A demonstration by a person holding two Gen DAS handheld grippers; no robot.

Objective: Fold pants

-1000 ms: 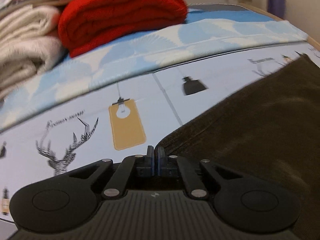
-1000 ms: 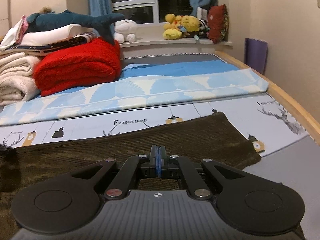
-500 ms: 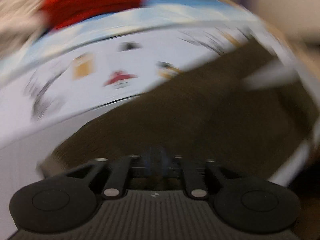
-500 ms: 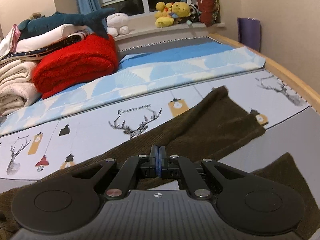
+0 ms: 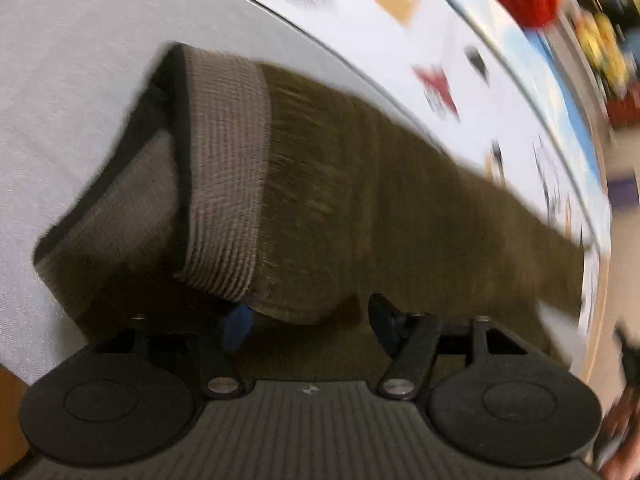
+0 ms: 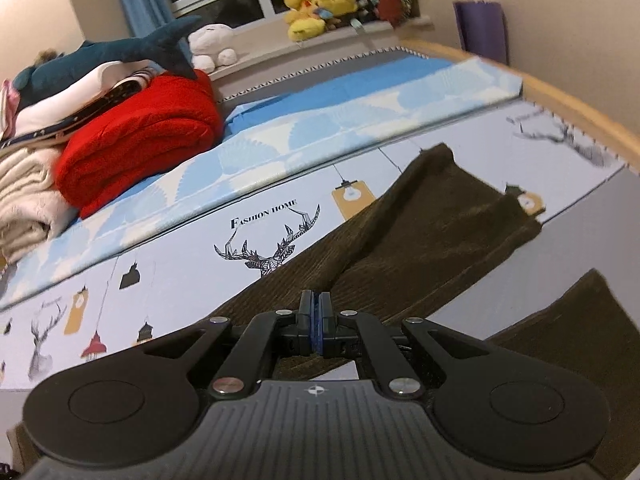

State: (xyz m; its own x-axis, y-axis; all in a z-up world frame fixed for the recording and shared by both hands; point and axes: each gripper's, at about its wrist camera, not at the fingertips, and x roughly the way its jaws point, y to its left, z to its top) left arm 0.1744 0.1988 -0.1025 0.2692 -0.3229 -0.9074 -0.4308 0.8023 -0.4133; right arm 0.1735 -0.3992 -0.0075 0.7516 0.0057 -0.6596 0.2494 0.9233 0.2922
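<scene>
Printed bedding (image 6: 256,240) with deer and lantern motifs covered the bed, and the dark brown corduroy pants (image 6: 420,236) lay across it. Nearest the right wrist camera, the right gripper (image 6: 315,312) had its fingers pressed together on the cloth at the near edge of one leg, whose fabric ran away to the right and ended in a cuff just short of the grey sheet (image 6: 592,216). A second brown panel lay apart on that grey sheet at the near right. Bare printed bedding stretched to the left of the pants, open as far as the blue patterned strip. Farther off stood a folded red blanket (image 6: 140,152) beside cream blankets (image 6: 28,188), with a plush shark (image 6: 120,46) on top and soft toys (image 6: 320,4) on the far sill; the wooden bed frame (image 6: 560,92) bounded the right side.

From the left wrist view, much blurred, the left gripper (image 5: 310,316) had its fingers spread apart, the ribbed waistband (image 5: 224,168) just beyond them, its opening gaping toward plain grey sheet on the left. The leg trailed away to the far right.

Half a second before, the left fingers were shut and the waistband was not in its view; one second before, the pants lay flat and level across the right view, whereas now the leg sloped up to the far right with the second panel showing.
</scene>
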